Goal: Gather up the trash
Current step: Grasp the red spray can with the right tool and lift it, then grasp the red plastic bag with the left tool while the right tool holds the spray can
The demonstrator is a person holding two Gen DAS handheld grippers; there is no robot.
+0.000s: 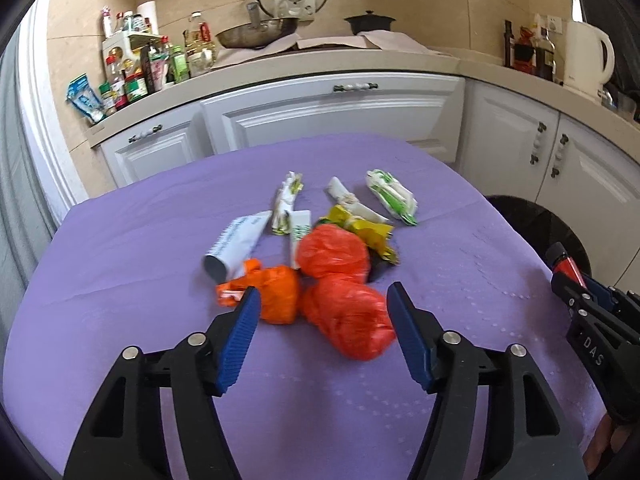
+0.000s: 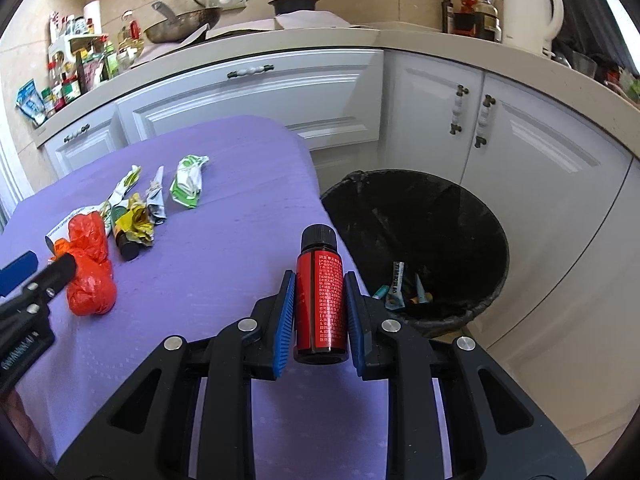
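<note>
My right gripper (image 2: 319, 312) was closest to me. Its two blue fingers (image 2: 285, 320) were clamped on a small red bottle with a black cap (image 2: 320, 300). The bottle stood up between them, over the edge of the purple cloth on the table (image 2: 224, 256).

My left gripper (image 1: 323, 336) had its fingers wide apart, with nothing in them. It hung low over the cloth. A crumpled red plastic bag (image 1: 348, 320) lay between the finger tips, but I could not tell if they touched it. Just beside it was an orange plastic bag (image 1: 276, 292), and another red bag (image 1: 334, 254) lay a little farther on.

Behind those lay a white tube (image 1: 236, 246), a yellow crumpled wrapper (image 1: 370, 234) and a green and white packet (image 1: 392, 198).

Past the table edge, near the white cupboards, stood the round black bin with a black liner (image 2: 472, 216). Some bits of trash (image 2: 396, 286) lay at its bottom.

I thought I was in the middle of the job, carrying the bottle to the bin. Next I would need to move my right gripper over the bin's mouth and let go. Then my left fingers could close on the red bag.
</note>
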